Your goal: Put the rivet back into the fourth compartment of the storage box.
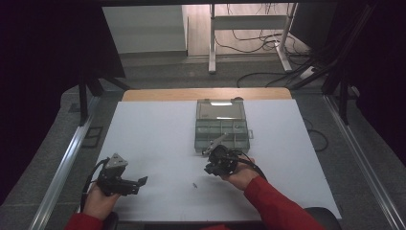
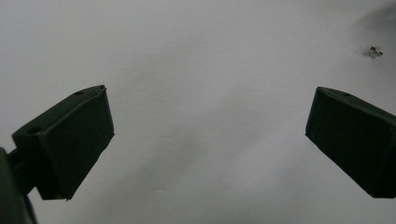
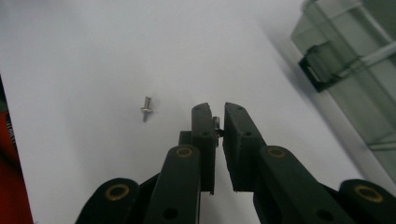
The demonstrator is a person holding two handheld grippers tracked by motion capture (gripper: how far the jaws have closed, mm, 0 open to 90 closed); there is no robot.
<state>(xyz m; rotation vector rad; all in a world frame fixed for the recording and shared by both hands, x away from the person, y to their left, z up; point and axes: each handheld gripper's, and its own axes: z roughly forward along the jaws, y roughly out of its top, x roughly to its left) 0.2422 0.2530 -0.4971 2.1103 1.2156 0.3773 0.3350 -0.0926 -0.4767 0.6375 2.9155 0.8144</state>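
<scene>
A: Pinching a small screw [image 3: 216, 127] between its nearly closed jaws, the right gripper [image 1: 216, 161] hovers just off the white table [image 1: 153, 139], with the parts box [image 1: 222, 129] close at its twelve o'clock in the high view.

B: And the loose one?

A: A second screw [image 1: 194, 184] lies on the table at about seven o'clock from that gripper, its long axis running roughly twelve to six in the right gripper view.

B: Which hand is nearer it?

A: The right, I judge. The left gripper [image 1: 135, 185] rests at nine o'clock of it, jaws spread wide and empty.

B: Room to move?

A: Bare table all around; the box's front wall is the only edge to mind.
</scene>
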